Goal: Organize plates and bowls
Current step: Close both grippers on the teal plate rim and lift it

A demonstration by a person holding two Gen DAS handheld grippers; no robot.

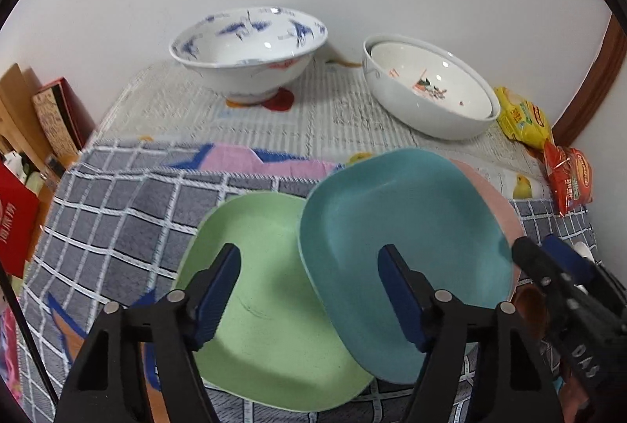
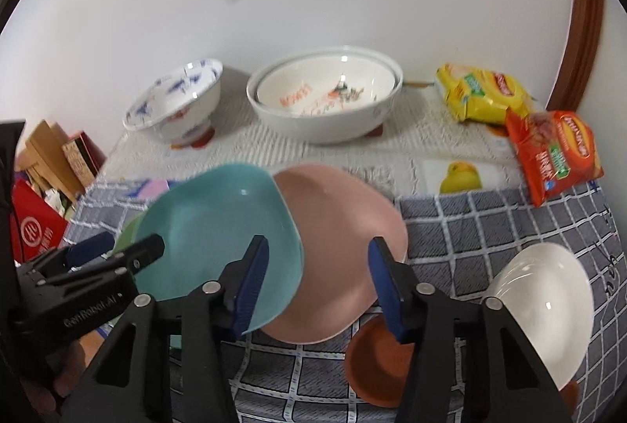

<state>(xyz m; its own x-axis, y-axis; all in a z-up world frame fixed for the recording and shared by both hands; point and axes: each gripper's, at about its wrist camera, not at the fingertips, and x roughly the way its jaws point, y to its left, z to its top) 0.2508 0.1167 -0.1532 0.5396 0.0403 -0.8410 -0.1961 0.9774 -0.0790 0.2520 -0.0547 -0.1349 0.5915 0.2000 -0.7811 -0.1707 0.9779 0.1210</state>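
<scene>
So the plates are fanned out on the grey checked cloth (image 1: 117, 211) near the front of the table. The green squarish plastic plate (image 1: 258, 305) lies flat at the bottom, the teal squarish plate (image 1: 395, 227) overlaps its right edge, and a pink plate (image 2: 345, 227) of the same shape pokes out from under the teal one on the far side.

The left gripper (image 1: 309, 289) hangs over the seam between green and teal. Its blue-padded jaws are partly spread with nothing pinched: the left pad sits over the green plate, the right pad over the teal one, both plates below the tips and not between them.

The right gripper (image 2: 317, 282) is also partway open and has no hold on anything. The pink plate shows in the gap between its pads, and the teal plate's right edge lies just under its left pad. I can't tell whether that pad touches the rim.

A small terracotta-coloured round dish (image 2: 376, 368) sits on the cloth under the right pad, and a plain white glossy bowl (image 2: 548, 305) is tilted just right of it.

Back by the wall: a blue-patterned white footed bowl (image 1: 247, 50), and nested white bowls with an orange print (image 1: 431, 89). A yellow snack packet (image 2: 482, 93) and an orange one (image 2: 556, 152) lie at far right.
</scene>
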